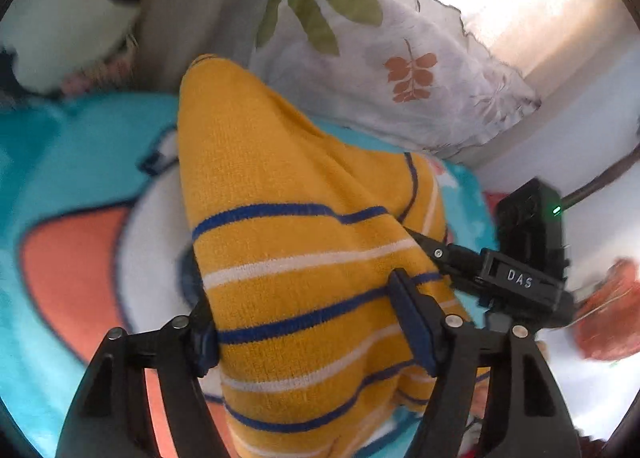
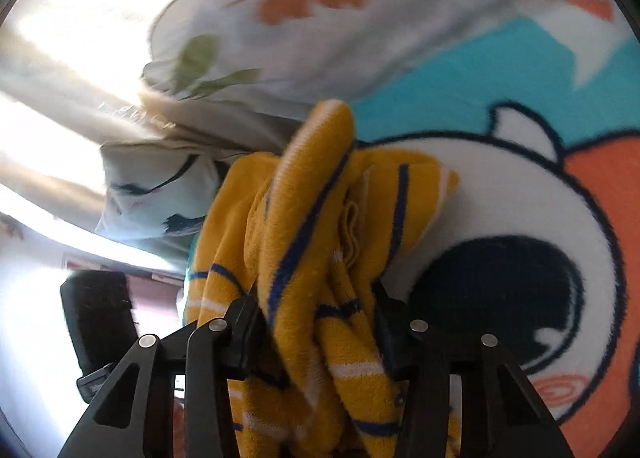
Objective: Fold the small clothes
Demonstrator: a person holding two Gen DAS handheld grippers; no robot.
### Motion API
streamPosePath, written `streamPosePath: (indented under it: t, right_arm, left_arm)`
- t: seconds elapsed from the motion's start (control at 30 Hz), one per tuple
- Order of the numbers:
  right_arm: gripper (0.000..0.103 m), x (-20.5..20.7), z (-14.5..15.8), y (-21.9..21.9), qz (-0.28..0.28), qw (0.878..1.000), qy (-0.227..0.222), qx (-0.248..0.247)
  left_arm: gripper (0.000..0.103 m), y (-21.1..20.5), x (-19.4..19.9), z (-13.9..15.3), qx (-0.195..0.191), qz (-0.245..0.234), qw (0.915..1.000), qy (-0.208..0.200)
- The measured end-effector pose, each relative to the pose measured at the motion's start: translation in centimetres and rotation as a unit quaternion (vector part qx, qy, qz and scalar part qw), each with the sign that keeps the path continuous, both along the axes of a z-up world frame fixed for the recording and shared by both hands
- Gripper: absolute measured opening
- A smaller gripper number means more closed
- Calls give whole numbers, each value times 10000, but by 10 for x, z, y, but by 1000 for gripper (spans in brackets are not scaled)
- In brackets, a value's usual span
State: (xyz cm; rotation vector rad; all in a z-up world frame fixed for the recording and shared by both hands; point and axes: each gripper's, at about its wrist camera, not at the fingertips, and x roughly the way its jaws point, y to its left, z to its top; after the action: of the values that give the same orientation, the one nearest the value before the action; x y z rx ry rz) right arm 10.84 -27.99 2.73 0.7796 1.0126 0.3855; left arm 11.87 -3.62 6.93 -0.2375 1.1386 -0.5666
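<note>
The yellow striped garment point(image 2: 320, 258) bunches thickly between my right gripper point(image 2: 316, 334), hiding its own folds and running off the bottom edge. Behind the garment, the floral pillow point(image 2: 280, 18) is smeared with motion blur.

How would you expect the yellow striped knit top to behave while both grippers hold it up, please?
Probably floppy: the yellow striped top drapes in soft folds between the left gripper and right gripper. Its fuzzy knit likely resists slipping.
</note>
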Motion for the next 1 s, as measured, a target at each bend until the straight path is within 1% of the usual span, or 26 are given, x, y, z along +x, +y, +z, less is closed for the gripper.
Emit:
streamPosePath:
  t: [0.03,0.07,0.1,0.13,0.17,0.2,0.27,0.3,0.37,0.43,0.47,0.53,0.57,0.6,0.63,0.67,0.7,0.73,0.77,0.83,0.9,1.0]
  right_arm:
    - [50,1,-2,3,-58,9996,63,-269]
    - [52,4,-6,4,-138,9985,168,-502]
    - [53,5,-15,2,-317,9938,402,-984]
    - [55,5,-19,-1,-422,9910,505,-1169]
    - [62,3,-21,-7,-554,9913,521,-1077]
    - [62,0,-18,-12,-726,9909,537,-1001]
    - [63,-8,-4,-17,-942,9876,453,-1171]
    - [62,-13,9,-15,-991,9864,317,-1269]
    - [62,-22,30,-8,-955,9871,67,-1283]
    - [62,-34,55,8,-796,9869,-257,-1378]
    - [62,-40,63,14,-691,9867,-389,-1417]
    - [62,-53,73,42,-353,9875,-639,-1394]
    - [62,-57,72,51,-192,9883,-655,-1367]
    - [62,-59,64,66,-1,9883,-575,-1414]
    - [62,-59,56,71,41,9872,-458,-1528]
    - [62,-58,43,74,11,9853,-241,-1689]
    - [60,-56,24,73,-66,9836,95,-1802]
    - [59,-55,11,70,-94,9838,305,-1767]
    - [56,-55,0,67,-164,9852,402,-1658]
    - [56,-57,5,69,-288,9843,348,-1704]
    - [57,-62,17,77,-275,9792,369,-1978]
    - [60,-76,35,93,-356,9704,261,-2376]
  left_arm:
    - [73,-1,1,-2,350,50,9994,-41]
    - [73,-1,7,-8,773,107,9969,-48]
    - [73,-2,8,-15,1154,145,9932,-47]
    - [72,-2,7,-20,1366,164,9905,-58]
    - [73,2,4,-22,1438,178,9894,-68]
    - [73,7,1,-22,1346,186,9907,-65]
    - [73,18,-9,-14,1207,253,9923,-110]
    - [73,24,-16,-9,1232,320,9916,-219]
    - [74,35,-29,2,1294,443,9896,-440]
    - [74,49,-42,11,1356,611,9868,-636]
    - [74,52,-45,17,1378,699,9855,-701]
    - [76,65,-51,25,1388,880,9833,-778]
    - [76,71,-54,28,1370,991,9823,-804]
    - [77,79,-59,33,1325,1083,9817,-833]
    - [77,84,-63,37,1290,1130,9815,-855]
    - [78,90,-68,41,1285,1185,9806,-892]
    - [78,95,-71,45,1311,1234,9790,-959]
    - [78,98,-74,48,1334,1258,9776,-1034]
    - [78,102,-78,52,1396,1293,9750,-1149]
    - [80,107,-85,61,1595,1395,9665,-1447]
    - [88,115,-94,71,1688,1499,9583,-1752]
    - [93,132,-108,85,1498,1684,9490,-2203]
